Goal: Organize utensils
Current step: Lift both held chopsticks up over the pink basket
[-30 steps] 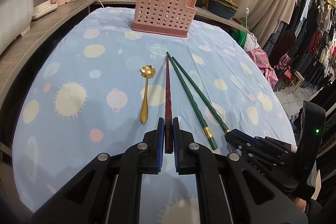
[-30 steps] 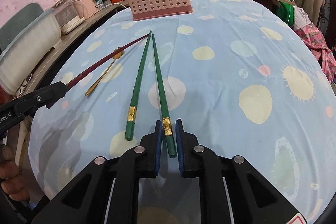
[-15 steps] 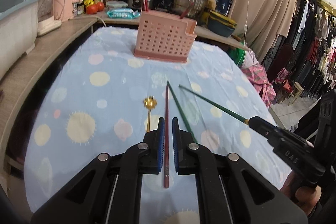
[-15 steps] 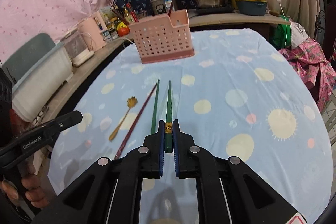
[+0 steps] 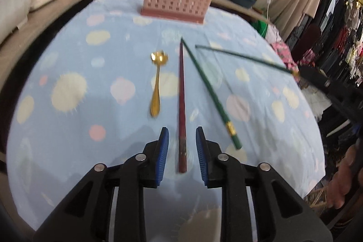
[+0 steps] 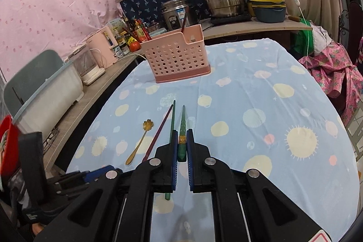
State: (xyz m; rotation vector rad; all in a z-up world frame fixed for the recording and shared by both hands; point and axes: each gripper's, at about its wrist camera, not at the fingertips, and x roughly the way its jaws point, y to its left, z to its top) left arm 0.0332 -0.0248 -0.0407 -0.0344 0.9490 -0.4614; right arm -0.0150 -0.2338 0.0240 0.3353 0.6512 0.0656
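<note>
Starting at your left on the blue dotted tablecloth [image 5: 68,140], the gold spoon [image 5: 157,85] lies flat with its flower-shaped bowl pointing toward the far end of the table. Just to its right lies the dark red chopstick [image 5: 181,101], running straight away from you. Its thick end sits between the blue pads [image 5: 163,155] of your left gripper [image 5: 182,152], whose jaws are opening; there is clear space on both sides of the stick, so the pads are not pressing it.

Next to the right is a green chopstick [image 5: 209,92] lying on the cloth, its gold band near the thick end; its tip comes close to the red stick's tip. Farther right, your right gripper [image 6: 181,151] is clamped on the second green chopstick [image 6: 182,135], with its jaws pinching the stick near its gold band. In the left wrist view this held chopstick [image 5: 240,57] reaches in from the right above the cloth, tip pointing left. In the right wrist view it points forward over the table.

The pink perforated utensil basket [image 6: 175,56] stands upright at the far end of the table, well apart from all the loose utensils. A dark handle stands up in its small right-hand compartment, though you cannot tell which utensil it belongs to.
</note>
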